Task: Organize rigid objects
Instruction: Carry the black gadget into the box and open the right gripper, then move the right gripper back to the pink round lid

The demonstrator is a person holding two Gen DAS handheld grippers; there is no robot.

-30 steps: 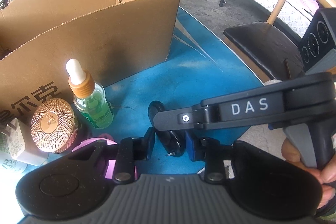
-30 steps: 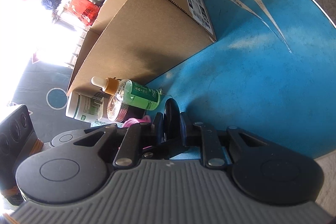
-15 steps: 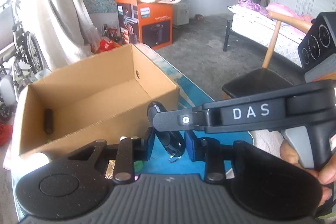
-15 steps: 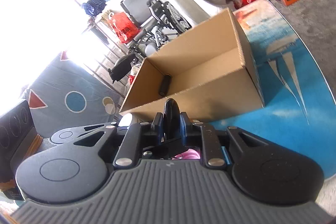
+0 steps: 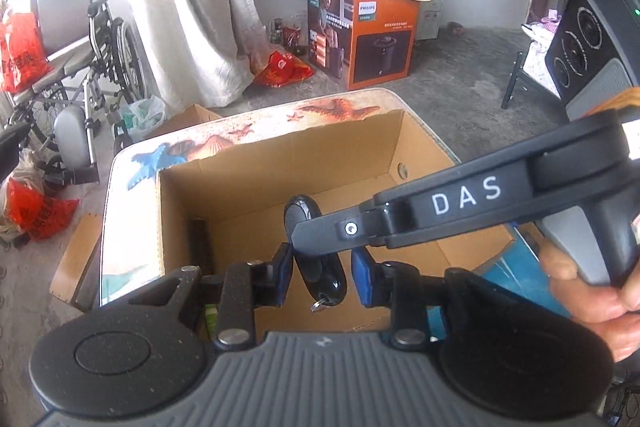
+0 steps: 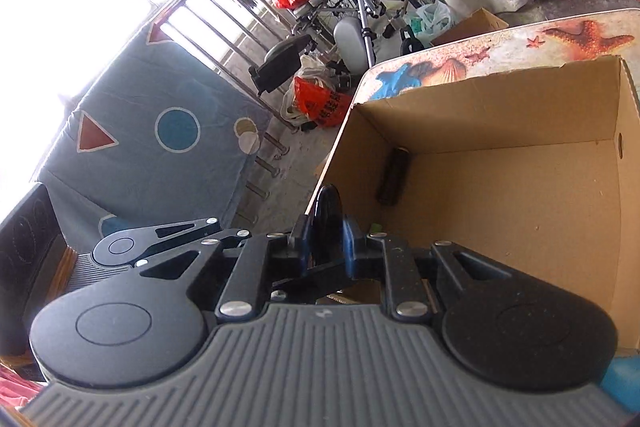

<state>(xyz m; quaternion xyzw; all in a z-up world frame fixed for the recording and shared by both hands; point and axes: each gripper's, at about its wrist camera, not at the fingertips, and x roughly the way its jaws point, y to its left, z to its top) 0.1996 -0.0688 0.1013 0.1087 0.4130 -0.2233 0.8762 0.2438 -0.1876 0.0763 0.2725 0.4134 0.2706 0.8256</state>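
Tongs on the right [image 6: 326,239] clamped almost fully shut on a black key fob [image 6: 328,211], pads pressing its two flat faces, fob seen edge-on and upright between them. Reaches across the left wrist view as a long black finger marked DAS, gripped by a hand [image 5: 592,291] at the right edge. Left tongs [image 5: 320,275] set a little apart around the same fob, blue pads flanking it with a narrow gap on each side, holding nothing. Small metal ring dangling from the fob's lower end. Fob up in the air over the open cardboard box [image 5: 280,155] on the desk [image 5: 128,195] — inside, a dark cylinder [image 5: 199,243] lying along the left wall.
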